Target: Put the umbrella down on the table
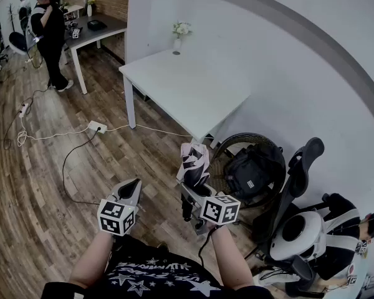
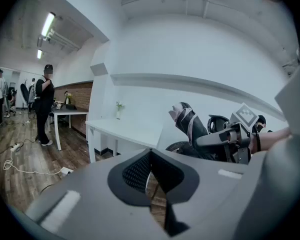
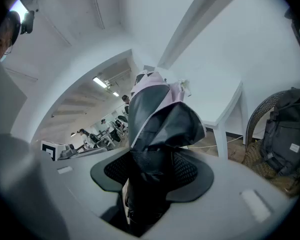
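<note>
My right gripper [image 1: 192,195] is shut on a folded black-and-pink umbrella [image 1: 194,162], which stands up out of the jaws over the wooden floor. In the right gripper view the umbrella [image 3: 157,129] fills the gap between the pads [image 3: 190,169]. The white table [image 1: 187,86] stands ahead, beyond the umbrella and apart from it. My left gripper [image 1: 131,189] hangs to the left of the right one, shut with nothing in it. The left gripper view shows its jaws [image 2: 150,171] together, with the umbrella [image 2: 189,125] and the right gripper [image 2: 225,140] to the right.
A small vase of flowers [image 1: 178,35] stands at the table's far corner. To the right are a wicker chair with a black backpack [image 1: 252,170], an office chair [image 1: 299,167] and a seated person [image 1: 346,229]. A power strip [image 1: 97,127] and cables lie on the floor. Another person [image 1: 50,36] stands far left.
</note>
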